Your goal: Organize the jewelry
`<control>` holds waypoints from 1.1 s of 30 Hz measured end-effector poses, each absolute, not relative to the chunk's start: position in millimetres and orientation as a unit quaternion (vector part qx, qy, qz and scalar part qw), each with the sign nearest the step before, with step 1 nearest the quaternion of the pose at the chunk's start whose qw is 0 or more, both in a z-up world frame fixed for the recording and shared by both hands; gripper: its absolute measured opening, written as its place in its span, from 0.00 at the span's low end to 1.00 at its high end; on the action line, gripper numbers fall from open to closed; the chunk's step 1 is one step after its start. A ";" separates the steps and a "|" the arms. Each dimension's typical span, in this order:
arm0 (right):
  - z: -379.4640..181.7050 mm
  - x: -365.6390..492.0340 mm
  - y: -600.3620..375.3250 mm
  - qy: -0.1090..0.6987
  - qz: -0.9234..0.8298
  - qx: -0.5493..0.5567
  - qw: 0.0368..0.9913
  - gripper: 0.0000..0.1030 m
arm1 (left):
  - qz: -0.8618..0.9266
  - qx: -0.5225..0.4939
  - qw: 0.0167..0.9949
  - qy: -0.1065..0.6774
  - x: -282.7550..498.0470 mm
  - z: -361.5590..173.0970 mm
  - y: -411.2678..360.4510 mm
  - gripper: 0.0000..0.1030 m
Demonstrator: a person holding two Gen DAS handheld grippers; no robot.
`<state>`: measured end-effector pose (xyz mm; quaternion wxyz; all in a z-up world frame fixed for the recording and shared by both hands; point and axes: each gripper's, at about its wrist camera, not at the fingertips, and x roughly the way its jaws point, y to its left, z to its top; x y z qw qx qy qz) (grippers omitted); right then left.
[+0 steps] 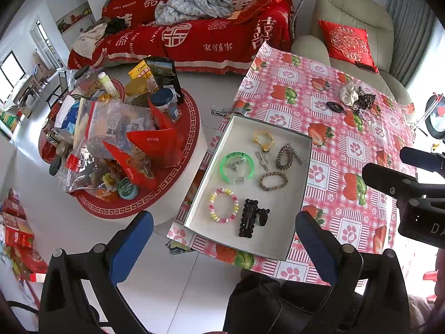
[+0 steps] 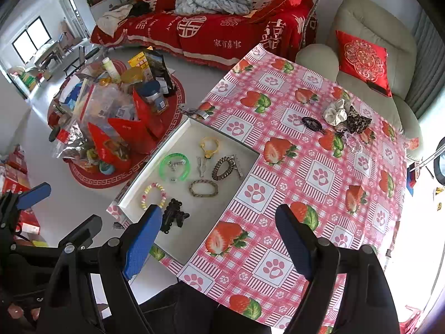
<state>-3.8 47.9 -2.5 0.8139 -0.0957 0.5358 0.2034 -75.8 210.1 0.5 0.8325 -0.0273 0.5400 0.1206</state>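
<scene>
Left gripper (image 1: 224,246) hovers open above jewelry tray (image 1: 301,183).

Each gripper, left (image 1: 224,239) and right (image 2: 219,233), is built of matte black arms, and blue textured pads (image 1: 130,247) are fitted inside. Silver screws (image 1: 99,248) are seen at the pivots.

Table under strawberry-print cloth (image 2: 319,178) carries shallow tray (image 2: 178,136) (near left edge), scrunchies (image 2: 347,115), black coil tie (image 2: 311,123).

Both wrist cameras are looking down from above the tabletop's (image 1: 328,139) near edge toward the sofa (image 2: 222,30), sharing the tray (image 1: 278,239), the left one sitting farther left.
</scene>
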 end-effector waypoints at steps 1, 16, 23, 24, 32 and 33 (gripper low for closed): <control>-2.4 -3.8 47.9 0.536 0.204 -0.095 0.814 0.83 | 0.121 -0.027 0.833 0.540 -75.9 0.6 209.9 1.00; -2.4 -3.0 47.3 0.536 0.205 -0.096 0.813 0.83 | 0.122 -0.027 0.832 0.541 -75.6 0.3 210.1 1.00; -2.5 -2.9 47.3 0.536 0.204 -0.096 0.813 0.83 | 0.121 -0.027 0.832 0.540 -75.0 0.4 210.3 1.00; -2.5 -3.1 47.7 0.536 0.204 -0.096 0.813 0.83 | 0.121 -0.026 0.832 0.541 -75.1 0.4 211.4 1.00; -2.7 -2.8 47.6 0.537 0.204 -0.095 0.813 0.83 | 0.122 -0.027 0.832 0.541 -75.3 -0.5 209.8 1.00; -2.6 -2.6 47.3 0.537 0.205 -0.095 0.813 0.83 | 0.122 -0.027 0.832 0.541 -75.2 -0.5 209.8 1.00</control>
